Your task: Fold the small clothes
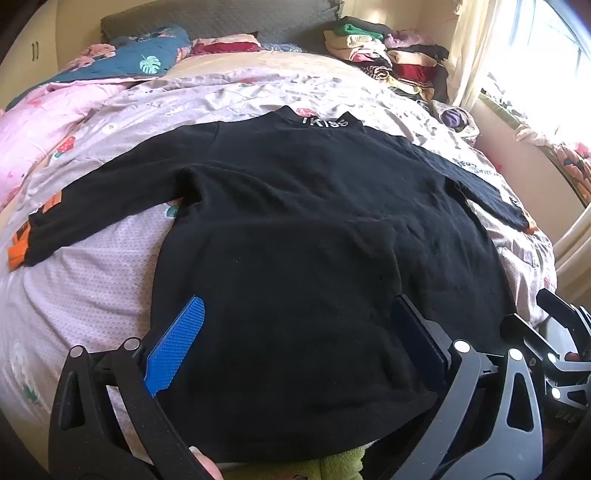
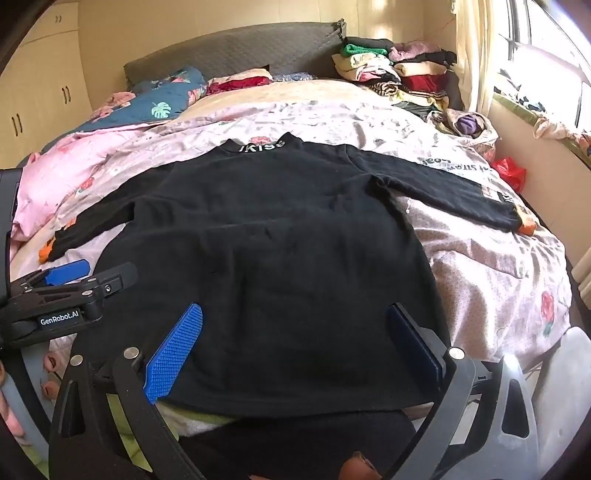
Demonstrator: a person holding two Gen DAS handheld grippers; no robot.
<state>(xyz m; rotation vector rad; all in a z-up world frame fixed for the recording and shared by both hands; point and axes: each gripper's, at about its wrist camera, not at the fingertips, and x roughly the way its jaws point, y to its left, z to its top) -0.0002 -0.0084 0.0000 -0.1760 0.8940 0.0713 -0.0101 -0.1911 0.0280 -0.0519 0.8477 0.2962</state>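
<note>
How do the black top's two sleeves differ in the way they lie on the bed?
The left sleeve runs out leftward, its orange cuff near the bed's left edge; the right sleeve angles rightward, its cuff near the window side. Only the left shows an orange patch. Both lie flat and unfolded.

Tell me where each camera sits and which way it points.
Left wrist: on the left gripper, above the hem of the black sweater, facing the headboard; jaws open.
Right wrist: on the right gripper, above the hem further right, same direction; jaws open, left gripper at its left.
Shared: sweater, bed, clothes pile.
</note>
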